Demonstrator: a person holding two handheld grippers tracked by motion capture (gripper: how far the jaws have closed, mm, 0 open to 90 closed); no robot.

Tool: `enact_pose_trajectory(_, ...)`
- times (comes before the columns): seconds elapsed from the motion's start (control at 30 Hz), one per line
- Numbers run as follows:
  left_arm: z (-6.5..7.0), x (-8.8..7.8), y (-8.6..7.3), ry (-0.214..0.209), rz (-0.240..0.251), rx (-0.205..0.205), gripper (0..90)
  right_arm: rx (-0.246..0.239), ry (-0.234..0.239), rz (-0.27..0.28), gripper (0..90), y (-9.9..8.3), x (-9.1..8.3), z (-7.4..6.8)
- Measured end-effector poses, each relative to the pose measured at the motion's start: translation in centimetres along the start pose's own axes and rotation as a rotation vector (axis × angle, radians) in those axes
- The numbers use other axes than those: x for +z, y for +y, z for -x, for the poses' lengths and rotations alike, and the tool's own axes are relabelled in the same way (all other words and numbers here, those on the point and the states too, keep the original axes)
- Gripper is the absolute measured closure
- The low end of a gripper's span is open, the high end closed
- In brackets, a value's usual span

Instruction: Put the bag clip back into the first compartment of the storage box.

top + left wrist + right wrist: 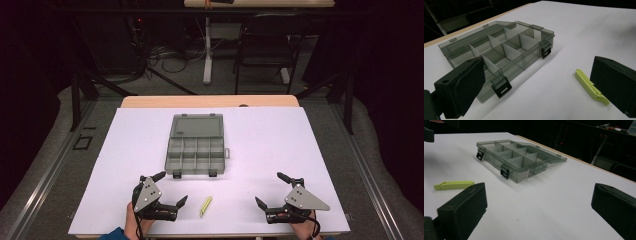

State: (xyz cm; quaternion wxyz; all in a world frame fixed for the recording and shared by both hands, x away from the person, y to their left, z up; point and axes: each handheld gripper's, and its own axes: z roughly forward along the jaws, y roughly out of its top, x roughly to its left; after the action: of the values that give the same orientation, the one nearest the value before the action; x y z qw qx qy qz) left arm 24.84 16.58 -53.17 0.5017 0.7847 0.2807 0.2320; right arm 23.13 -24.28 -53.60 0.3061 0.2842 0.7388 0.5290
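Observation:
A smoky clear organiser box [196,145] [499,50] [516,157] lies open mid-table, its lid laid flat behind it and its compartments empty. A small yellow-green clip [205,206] [591,86] [454,185] lies on the white surface near the front edge. My left gripper [172,187] [541,82] is open at the front left, just left of the clip, holding nothing. On the far side of the clip, at the front right, my right gripper [270,189] [536,207] stands open and empty as well.
The white sheet [280,140] covers a wooden table whose far edge [210,101] shows. Beyond stand a chair [267,45], a table leg [207,50] and cables on the floor. Bare white surface lies to both sides of the box.

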Motion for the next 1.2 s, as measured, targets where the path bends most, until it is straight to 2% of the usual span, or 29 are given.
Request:
enact_pose_trajectory(0.27,0.5,0.7,0.5,-0.003,-0.032,0.011,0.0,0.0,0.0,-0.002,0.0,0.0,0.0,0.0)
enact_pose_trajectory(0.37,0.6,1.0,0.7,-0.007,-0.043,-0.004,0.0,0.001,0.001,-0.003,0.0,0.0,0.0,0.0)
enact_pose_trajectory(0.67,0.9,1.6,1.3,-0.003,-0.079,-0.017,0.0,0.003,0.004,-0.005,0.0,0.0,0.1,0.0)
enact_pose_trajectory(0.9,1.3,2.1,1.7,0.002,-0.12,-0.014,0.0,0.004,0.007,-0.009,0.0,0.0,0.1,0.0)
enact_pose_trajectory(1.2,2.0,2.8,2.2,-0.025,-0.164,0.002,0.0,0.006,0.01,-0.01,0.0,0.0,0.1,-0.1)
